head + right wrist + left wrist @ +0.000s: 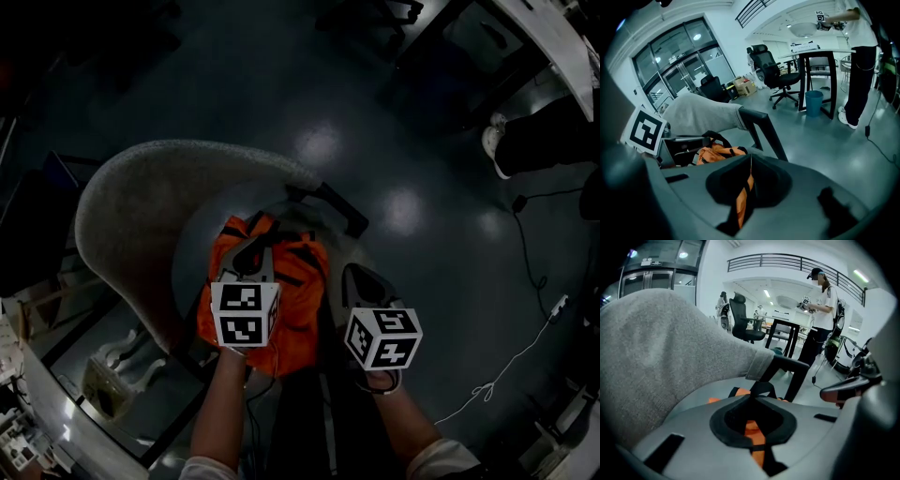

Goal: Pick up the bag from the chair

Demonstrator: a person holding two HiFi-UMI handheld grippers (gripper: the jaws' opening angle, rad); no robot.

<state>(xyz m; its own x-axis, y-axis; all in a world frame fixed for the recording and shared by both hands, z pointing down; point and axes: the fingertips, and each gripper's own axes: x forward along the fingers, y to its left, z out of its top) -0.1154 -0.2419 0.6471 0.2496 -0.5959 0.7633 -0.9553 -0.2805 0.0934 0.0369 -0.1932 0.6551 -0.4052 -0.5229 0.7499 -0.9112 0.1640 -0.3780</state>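
Jaws of the left gripper and right gripper pinch shut on straps of the orange bag just beneath their fingertips, over the grey chair, both angled steeply downward.

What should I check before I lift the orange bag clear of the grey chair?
1. Left claw shut on the bag: ok, orange fabric is pinched between its jaws.
2. Right claw shut on the bag: ok, orange fabric is pinched there too.
3. Bag free of the black armrest: cannot tell, the armrest sits close beside it.
4. Bag's underside off the chair: cannot tell, the claws and the bag itself hide it.
5. Person standing apart: ok, over by the desk.
6. White cable away from the chair: ok, it lies on the floor to the right.
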